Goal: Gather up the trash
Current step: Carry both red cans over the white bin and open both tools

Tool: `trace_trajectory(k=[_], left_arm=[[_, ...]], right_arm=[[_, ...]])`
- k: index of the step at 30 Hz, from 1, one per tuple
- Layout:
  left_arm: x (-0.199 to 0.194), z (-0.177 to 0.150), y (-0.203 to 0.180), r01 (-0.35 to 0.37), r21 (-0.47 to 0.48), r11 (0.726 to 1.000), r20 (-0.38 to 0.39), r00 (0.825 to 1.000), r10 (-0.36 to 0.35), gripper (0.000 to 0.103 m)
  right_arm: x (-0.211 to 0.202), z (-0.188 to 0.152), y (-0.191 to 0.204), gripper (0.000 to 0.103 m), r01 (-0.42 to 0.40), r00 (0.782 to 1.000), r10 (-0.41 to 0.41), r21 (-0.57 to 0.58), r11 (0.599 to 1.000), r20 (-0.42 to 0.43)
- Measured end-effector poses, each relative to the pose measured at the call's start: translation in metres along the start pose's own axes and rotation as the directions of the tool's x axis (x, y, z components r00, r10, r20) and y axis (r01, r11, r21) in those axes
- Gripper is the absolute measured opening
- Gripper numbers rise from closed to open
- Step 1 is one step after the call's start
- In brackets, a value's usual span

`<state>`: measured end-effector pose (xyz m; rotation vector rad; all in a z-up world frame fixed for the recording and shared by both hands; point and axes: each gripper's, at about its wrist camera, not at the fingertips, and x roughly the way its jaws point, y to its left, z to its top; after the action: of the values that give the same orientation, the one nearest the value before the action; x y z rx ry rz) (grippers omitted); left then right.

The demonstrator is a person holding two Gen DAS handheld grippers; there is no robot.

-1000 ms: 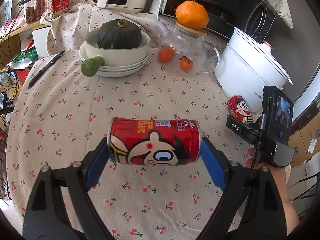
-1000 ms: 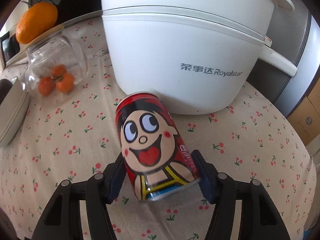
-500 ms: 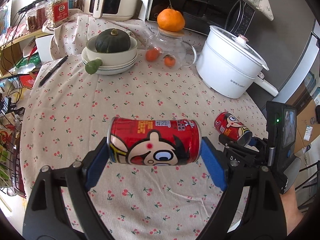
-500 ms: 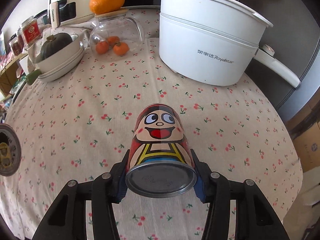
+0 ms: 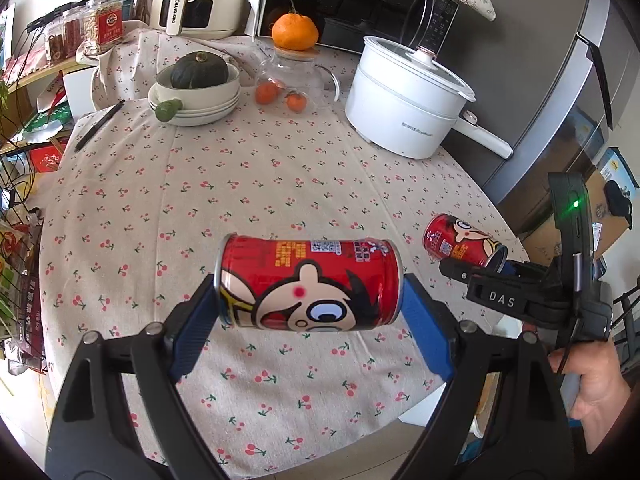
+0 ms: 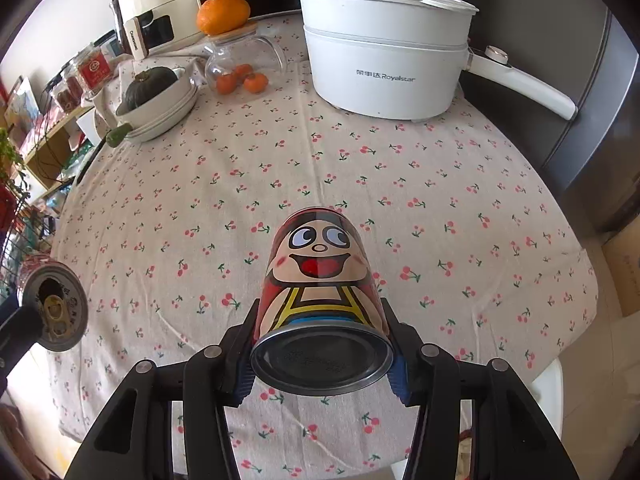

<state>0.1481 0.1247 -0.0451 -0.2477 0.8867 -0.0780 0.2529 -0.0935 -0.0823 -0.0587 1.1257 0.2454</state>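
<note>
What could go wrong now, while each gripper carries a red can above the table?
The left gripper holds its can only by the two ends, so it may slip out. The right gripper's can tilts forward and could slide free. The opened can might drip on the tablecloth.

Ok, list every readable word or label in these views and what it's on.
"Royalstar", after Chinese characters: white electric pot.
"CHANGHONG": handle of the cream appliance.
"DAS": the right gripper.
Small print on the two red cans and the red jar labels: too small to read.
</note>
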Motion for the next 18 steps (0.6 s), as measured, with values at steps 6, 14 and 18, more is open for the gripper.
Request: trace_trajectory(k=[6,14,18], left_arm=[[0.004,-0.013,-0.020,0.046,0.071,0.996,-0.036,0.998,-0.044,0.088],[0.012,-0.020,-0.065,0.177,0.097,0.979,-0.098,0.981,-0.168,0.088],[0.021,-0.029,-0.104,0.231,0.151,0.961,-0.134,0.968,-0.211,0.088]], right_arm=[[-0.029,-0.015,-0.029,0.053,-0.029,0.999,0.028,0.041,0.999,0.034],[-0.059,-0.047,-0.085,0.053,-0.059,0.998,0.057,0.115,0.992,0.026],[-0.087,-0.058,-0.112,0.053,-0.025,0.997,0.015,0.130,0.991,0.071]])
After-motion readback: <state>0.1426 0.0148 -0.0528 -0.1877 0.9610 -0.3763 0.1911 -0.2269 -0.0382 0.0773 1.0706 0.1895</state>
